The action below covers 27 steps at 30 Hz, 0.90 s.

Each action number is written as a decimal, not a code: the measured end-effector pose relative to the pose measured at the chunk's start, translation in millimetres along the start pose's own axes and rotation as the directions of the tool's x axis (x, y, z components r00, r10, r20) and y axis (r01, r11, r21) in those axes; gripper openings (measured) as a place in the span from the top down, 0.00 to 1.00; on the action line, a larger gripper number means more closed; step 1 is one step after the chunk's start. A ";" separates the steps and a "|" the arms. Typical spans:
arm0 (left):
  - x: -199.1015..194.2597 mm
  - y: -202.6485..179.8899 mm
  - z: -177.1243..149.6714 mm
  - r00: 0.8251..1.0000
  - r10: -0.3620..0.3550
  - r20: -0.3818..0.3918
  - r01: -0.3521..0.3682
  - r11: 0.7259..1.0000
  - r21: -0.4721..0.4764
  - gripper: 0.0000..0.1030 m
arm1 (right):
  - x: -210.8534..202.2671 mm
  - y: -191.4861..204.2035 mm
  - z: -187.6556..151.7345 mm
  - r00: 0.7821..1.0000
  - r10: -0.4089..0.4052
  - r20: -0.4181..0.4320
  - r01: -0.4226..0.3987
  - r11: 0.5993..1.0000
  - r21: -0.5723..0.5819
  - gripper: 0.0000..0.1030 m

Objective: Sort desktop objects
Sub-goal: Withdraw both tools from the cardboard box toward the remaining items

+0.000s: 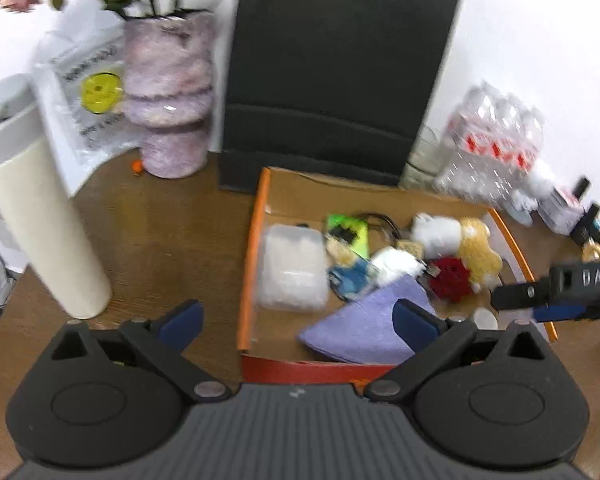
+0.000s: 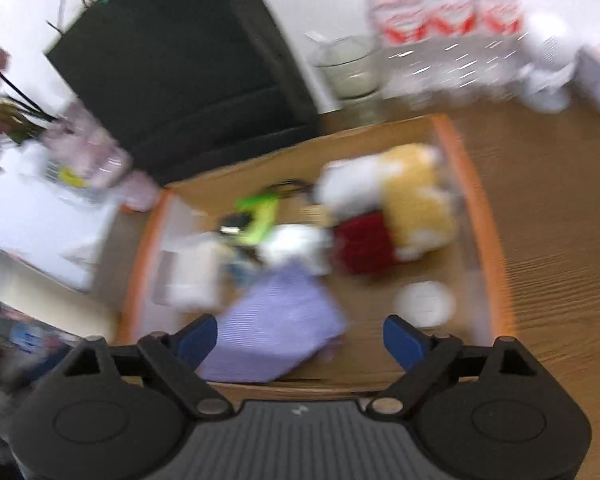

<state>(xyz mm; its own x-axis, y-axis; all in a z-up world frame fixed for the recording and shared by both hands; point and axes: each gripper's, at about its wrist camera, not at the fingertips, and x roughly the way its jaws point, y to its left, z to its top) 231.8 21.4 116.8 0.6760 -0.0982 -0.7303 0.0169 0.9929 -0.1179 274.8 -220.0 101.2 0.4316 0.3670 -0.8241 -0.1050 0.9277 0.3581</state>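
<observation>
With both my left gripper [image 1: 298, 322] and right gripper [image 2: 300, 338] spread wide and empty, a blind dive into the orange-rimmed box [image 2: 490, 220] could snag the purple cloth [image 2: 276, 332] instead.

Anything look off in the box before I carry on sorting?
Nothing spilled or broken. The purple cloth lies crumpled at the front of the orange-rimmed box, its edge riding up toward the front wall. The small white lid sits loose on the box floor beside it.

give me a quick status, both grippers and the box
Left gripper open, empty. Right gripper open, empty, over the orange box. Purple cloth, plush toys inside. Nothing blocking.
</observation>
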 end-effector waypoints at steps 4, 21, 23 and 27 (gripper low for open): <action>13.5 -28.8 -7.2 0.996 0.029 -0.088 -0.022 0.997 0.072 0.00 | -7.2 -2.6 -12.4 0.995 -0.102 -0.016 0.099 0.989 -0.107 0.13; -133.7 -49.0 -178.8 0.882 0.043 0.469 -0.079 0.995 0.058 0.00 | -105.8 16.5 -214.7 0.805 -0.030 0.593 0.246 0.926 -0.287 0.09; -150.6 -43.7 -205.8 0.871 0.032 0.491 -0.073 0.995 0.065 0.00 | -118.9 11.7 -242.6 0.787 -0.018 0.616 0.238 0.931 -0.276 0.06; -164.4 -39.3 -253.3 0.881 0.032 0.472 -0.067 0.996 0.058 0.00 | -136.6 1.1 -300.7 0.758 0.017 0.652 0.231 0.928 -0.293 0.01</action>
<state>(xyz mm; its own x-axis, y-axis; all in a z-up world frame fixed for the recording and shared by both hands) -66.6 -18.6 71.1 0.9439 -0.0231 -0.3295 0.0142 0.9995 -0.0294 -53.7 -248.6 82.2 0.9096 0.2494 -0.3323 -0.2600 0.9655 0.0130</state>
